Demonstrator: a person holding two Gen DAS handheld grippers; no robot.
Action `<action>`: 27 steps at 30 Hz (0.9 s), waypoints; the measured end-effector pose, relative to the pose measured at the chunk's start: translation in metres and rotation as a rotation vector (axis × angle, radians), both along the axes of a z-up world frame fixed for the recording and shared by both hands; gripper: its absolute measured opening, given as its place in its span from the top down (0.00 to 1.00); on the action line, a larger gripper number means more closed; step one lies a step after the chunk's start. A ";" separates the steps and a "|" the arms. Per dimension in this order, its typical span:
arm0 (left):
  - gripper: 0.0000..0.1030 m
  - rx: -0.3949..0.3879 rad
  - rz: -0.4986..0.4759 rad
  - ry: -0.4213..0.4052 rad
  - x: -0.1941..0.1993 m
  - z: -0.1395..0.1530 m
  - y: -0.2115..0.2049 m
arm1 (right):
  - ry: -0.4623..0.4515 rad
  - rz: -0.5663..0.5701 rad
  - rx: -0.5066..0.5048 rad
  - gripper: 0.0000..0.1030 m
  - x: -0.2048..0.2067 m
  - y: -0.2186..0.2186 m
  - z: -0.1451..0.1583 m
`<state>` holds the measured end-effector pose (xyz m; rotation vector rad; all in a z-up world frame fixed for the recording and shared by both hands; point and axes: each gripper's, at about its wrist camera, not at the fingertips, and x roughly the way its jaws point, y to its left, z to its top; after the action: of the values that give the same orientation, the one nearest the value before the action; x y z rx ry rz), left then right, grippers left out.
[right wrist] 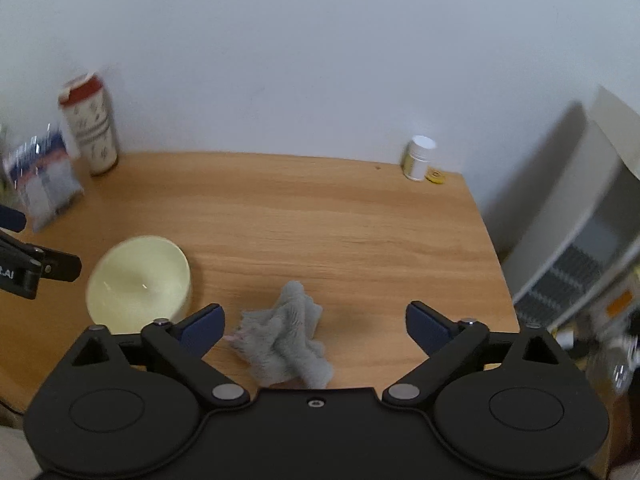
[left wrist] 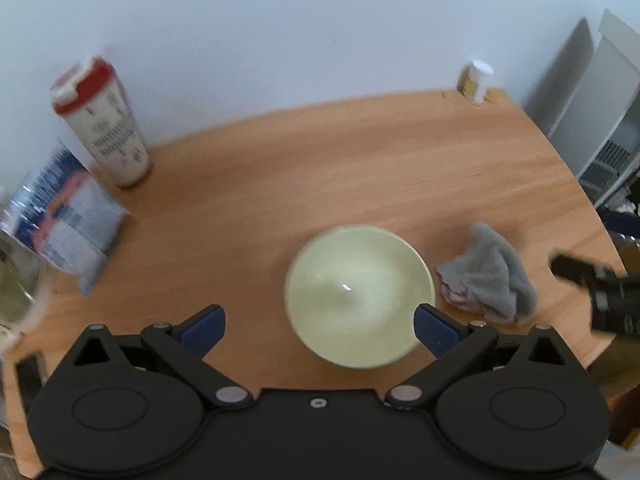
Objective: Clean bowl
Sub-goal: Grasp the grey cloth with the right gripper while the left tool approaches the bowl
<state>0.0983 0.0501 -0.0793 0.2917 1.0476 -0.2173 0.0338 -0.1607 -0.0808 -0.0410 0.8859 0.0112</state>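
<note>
A pale yellow-green bowl (left wrist: 360, 294) stands upright on the wooden table (left wrist: 360, 160). My left gripper (left wrist: 318, 330) is open above the table, with the bowl's near rim between its fingers and toward the right finger. A crumpled grey cloth (left wrist: 490, 276) lies just right of the bowl. In the right wrist view my right gripper (right wrist: 314, 330) is open and empty, with the grey cloth (right wrist: 286, 340) between its fingers on the table. The bowl (right wrist: 138, 284) is to its left, and the left gripper's finger (right wrist: 36, 266) shows at the left edge.
A red-lidded cup (left wrist: 106, 128) and a blue-white packet (left wrist: 68, 216) stand at the back left by the wall. A small white-capped bottle (right wrist: 418, 158) stands at the back right corner. White shelving (right wrist: 572, 248) is beyond the table's right edge.
</note>
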 end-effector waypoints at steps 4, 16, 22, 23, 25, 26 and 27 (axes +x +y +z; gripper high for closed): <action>0.00 -0.013 0.047 0.015 0.013 -0.014 -0.020 | 0.019 0.013 0.086 0.15 0.014 -0.017 -0.013; 0.01 -0.042 0.165 0.078 0.032 -0.079 -0.032 | 0.160 0.240 0.075 0.21 0.042 -0.034 -0.064; 0.01 -0.111 0.170 0.063 0.038 -0.087 -0.034 | 0.157 0.308 0.066 0.24 0.053 -0.041 -0.080; 0.02 -0.134 0.178 0.060 0.035 -0.081 -0.028 | 0.159 0.312 0.089 0.24 0.054 -0.042 -0.081; 0.03 -0.161 0.185 0.062 0.035 -0.080 -0.025 | 0.159 0.314 0.116 0.24 0.058 -0.041 -0.082; 0.06 -0.165 0.188 0.062 0.036 -0.081 -0.024 | 0.162 0.313 0.140 0.24 0.061 -0.041 -0.083; 0.08 -0.169 0.191 0.063 0.036 -0.082 -0.023 | 0.172 0.311 0.158 0.27 0.064 -0.042 -0.084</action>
<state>0.1344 0.0276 -0.1616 0.0317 1.1045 -0.1426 0.0981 -0.2028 -0.1652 -0.0304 1.0413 0.3795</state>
